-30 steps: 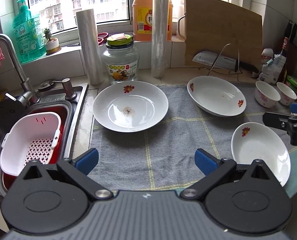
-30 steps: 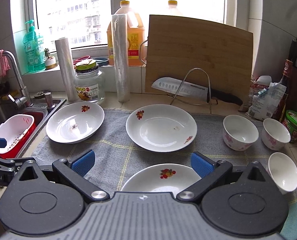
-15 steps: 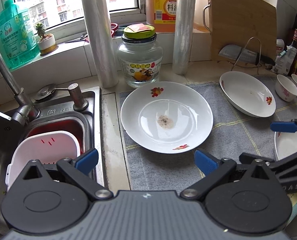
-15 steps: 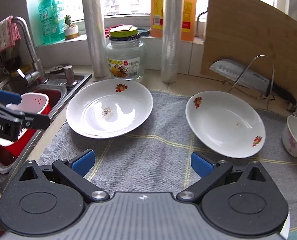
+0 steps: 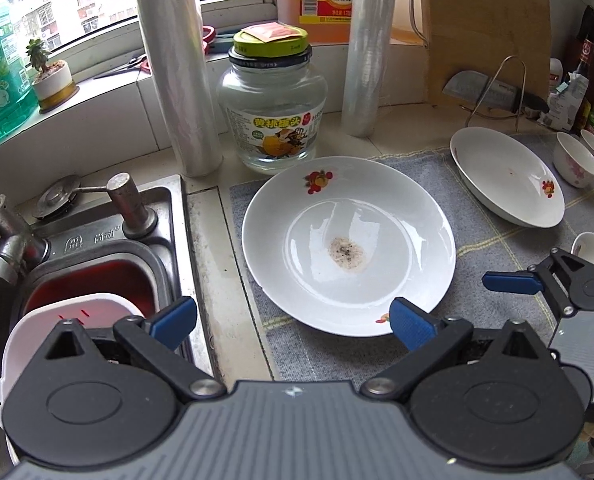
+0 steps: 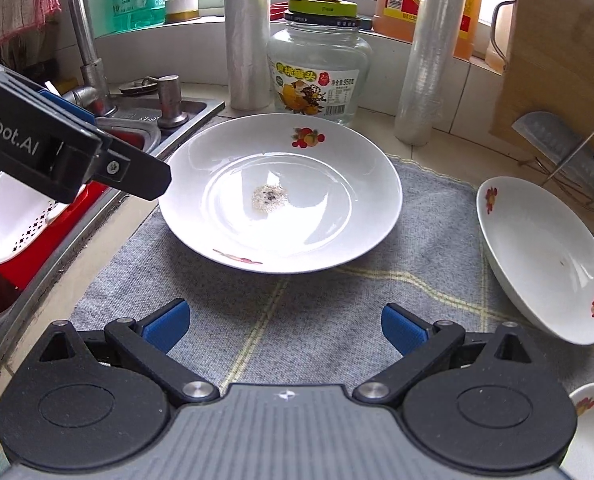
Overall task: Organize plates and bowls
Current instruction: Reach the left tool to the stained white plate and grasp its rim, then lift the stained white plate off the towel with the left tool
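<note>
The large plate (image 5: 349, 248) lies flat, face up, on the grey mat (image 6: 297, 320) beside the sink (image 5: 97, 264), in front of the glass jar (image 5: 273, 108); being round, it has no long axis. The left gripper (image 5: 293, 320) has its jaws spread wide and empty, its right fingertip (image 5: 411, 322) over the plate's near rim. The right gripper (image 6: 283, 328) is likewise wide apart, holding nothing, over the mat. The plate is white with fruit motifs and a speckled residue at its centre
</note>
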A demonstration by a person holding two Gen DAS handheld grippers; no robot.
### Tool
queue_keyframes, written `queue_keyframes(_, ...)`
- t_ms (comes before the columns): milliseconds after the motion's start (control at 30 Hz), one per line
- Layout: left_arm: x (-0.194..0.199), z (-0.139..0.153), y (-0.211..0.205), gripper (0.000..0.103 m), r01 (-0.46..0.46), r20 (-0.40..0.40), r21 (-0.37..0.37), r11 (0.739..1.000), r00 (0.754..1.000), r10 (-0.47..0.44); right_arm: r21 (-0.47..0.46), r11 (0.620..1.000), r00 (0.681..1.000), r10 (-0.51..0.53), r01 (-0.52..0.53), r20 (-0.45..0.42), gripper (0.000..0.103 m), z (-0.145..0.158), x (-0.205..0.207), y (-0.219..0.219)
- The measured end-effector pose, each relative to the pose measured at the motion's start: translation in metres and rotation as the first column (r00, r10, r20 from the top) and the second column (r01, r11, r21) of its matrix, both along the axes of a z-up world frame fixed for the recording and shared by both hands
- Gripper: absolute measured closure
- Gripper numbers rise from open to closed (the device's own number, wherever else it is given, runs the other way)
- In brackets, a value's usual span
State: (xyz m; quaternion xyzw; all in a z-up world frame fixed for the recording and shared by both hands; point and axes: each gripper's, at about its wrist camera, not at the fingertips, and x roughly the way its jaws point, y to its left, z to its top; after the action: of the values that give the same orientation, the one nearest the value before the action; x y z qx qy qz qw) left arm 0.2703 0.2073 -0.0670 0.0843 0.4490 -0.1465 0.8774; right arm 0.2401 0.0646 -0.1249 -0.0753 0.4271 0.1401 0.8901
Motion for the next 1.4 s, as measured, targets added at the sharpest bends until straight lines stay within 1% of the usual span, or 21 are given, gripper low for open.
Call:
queue_keyframes(133, 0.014, -0.002, -0.002, 0.001, 0.032, -0.018, -0.001, 0.999, 0.999, -0.032, -0.011, 1.000, 1.000, -0.001, 0.001, -0.015, 0.000, -0.010, 0.007, 0.004)
queue_keyframes(200, 0.022, -0.002, -0.004, 0.001, 0.051, -0.015, 0.001, 0.999, 0.999, -0.051, -0.014, 1.000, 0.999, -0.007, 0.007, -0.042, 0.000, -0.017, 0.009, 0.003)
queue_keyframes(233, 0.026, -0.002, -0.005, 0.001, 0.056, -0.016, 0.001, 0.998, 0.998, -0.056, 0.005, 1.000, 0.999, -0.012, 0.012, -0.033, 0.000, -0.017, 0.008, 0.000)
queue_keyframes(467, 0.059, -0.007, -0.015, 0.002, 0.100, -0.021, -0.005, 0.995, 0.995, -0.101, 0.014, 1.000, 1.000, 0.008, -0.008, 0.014, 0.000, -0.021, -0.001, -0.003)
queue_keyframes(600, 0.077, -0.011, -0.025, 0.002, 0.133, -0.029, -0.010, 0.991, 0.991, -0.133, 0.016, 1.000, 1.000, 0.021, -0.021, 0.020, 0.000, -0.021, -0.001, -0.004)
queue_keyframes(833, 0.112, -0.030, -0.036, 0.004, 0.156, -0.088, -0.051, 0.986, 0.983, -0.160, 0.019, 0.999, 0.999, 0.031, -0.032, 0.028, 0.000, -0.021, 0.006, -0.003)
queue_keyframes(1033, 0.127, -0.037, -0.045, 0.005, 0.193, -0.095, -0.032, 0.981, 0.976, -0.196, 0.017, 0.999, 0.999, 0.029, -0.030, 0.044, 0.000, -0.022, 0.017, -0.004)
queue_keyframes(1067, 0.130, -0.039, -0.046, 0.006, 0.193, -0.097, -0.029, 0.981, 0.976, -0.195, 0.015, 0.999, 0.999, 0.028, -0.028, 0.046, 0.000, -0.022, 0.019, -0.003)
queue_keyframes(1100, 0.132, -0.040, -0.045, 0.010, 0.194, -0.100, -0.029, 0.981, 0.975, -0.196, 0.013, 0.999, 0.998, 0.029, -0.030, 0.047, 0.000, -0.022, 0.021, -0.003)
queue_keyframes(1167, 0.136, -0.042, -0.045, 0.015, 0.201, -0.112, -0.029, 0.979, 0.973, -0.203, 0.006, 1.000, 0.998, 0.030, -0.031, 0.054, 0.000, -0.021, 0.024, -0.001)
queue_keyframes(1400, 0.145, -0.046, -0.045, 0.021, 0.231, -0.138, -0.040, 0.972, 0.962, -0.234, 0.011, 0.999, 0.997, 0.049, -0.050, 0.062, 0.000, -0.023, 0.031, 0.003)
